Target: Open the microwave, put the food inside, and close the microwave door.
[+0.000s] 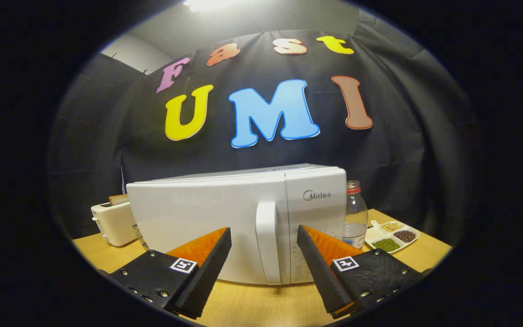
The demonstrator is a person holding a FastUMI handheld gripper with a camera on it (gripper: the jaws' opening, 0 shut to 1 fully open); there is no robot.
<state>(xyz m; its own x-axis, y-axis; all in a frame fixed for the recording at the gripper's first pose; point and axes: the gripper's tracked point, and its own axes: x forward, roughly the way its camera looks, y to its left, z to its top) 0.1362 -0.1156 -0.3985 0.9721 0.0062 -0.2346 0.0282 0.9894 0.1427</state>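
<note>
Gripper [264, 236] spread wide, holding nothing; I'm lining it w/ handle [267, 240] on closed microwave [198, 218]. Should straddle handle squarely, clamp, then pull along door's arc.

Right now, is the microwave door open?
No, the microwave door sits flush and closed, its upright handle untouched ahead of the open gripper, between the two fingers.

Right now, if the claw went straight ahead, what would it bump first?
Probably the microwave's door handle: it stands upright just ahead, between the open claw's fingers. How far off is hard to judge.
</note>
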